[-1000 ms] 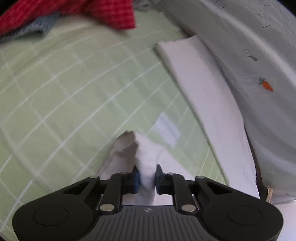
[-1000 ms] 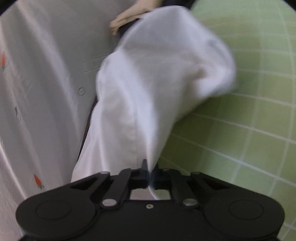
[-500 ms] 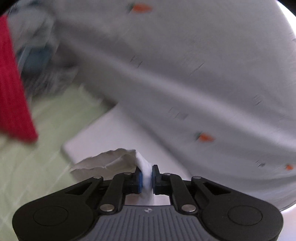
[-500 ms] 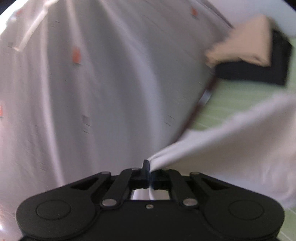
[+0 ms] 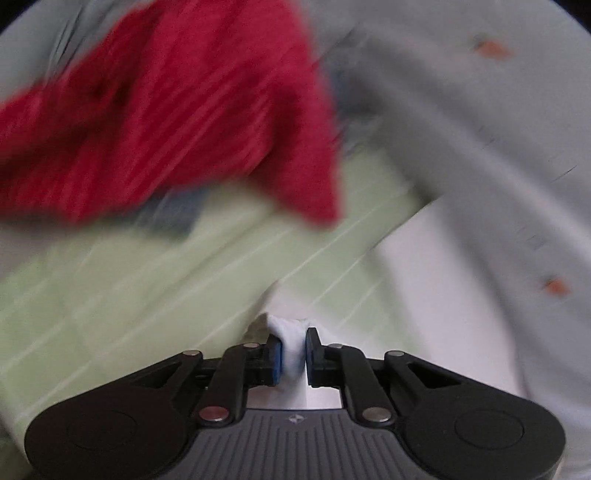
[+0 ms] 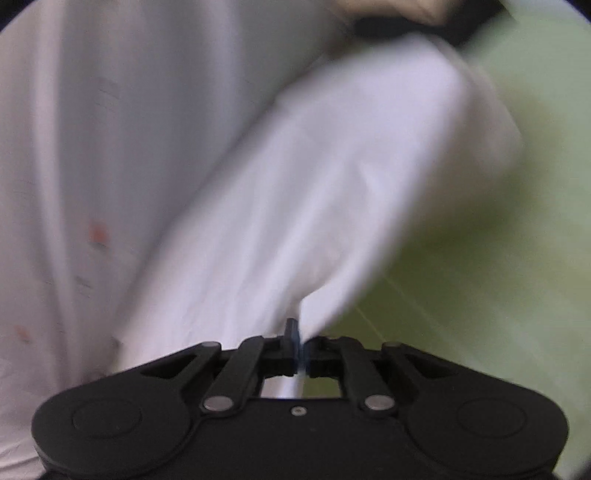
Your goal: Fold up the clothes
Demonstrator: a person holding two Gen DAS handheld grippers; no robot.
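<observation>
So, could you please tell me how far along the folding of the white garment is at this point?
Nothing looks finished: no folded piece shows. In hand: the white garment is pinched by the left hand-held gripper, whose jaws are opening slightly with cloth bunched between them, and by the right hand-held gripper, closed on an edge. Left: folding it on the green checked sheet; the red garment lies crumpled behind.

Both views are smeared by motion: the red garment runs off the left edge of the left wrist view, its weave reduced to streaks, and the bluish cloth under its lower edge is too blurred to identify. The white garment has no crisp outline — its far end melts into the green checked sheet. At the top edge a hand is cut off, and the small orange motifs on the pale printed fabric cannot be read.
</observation>
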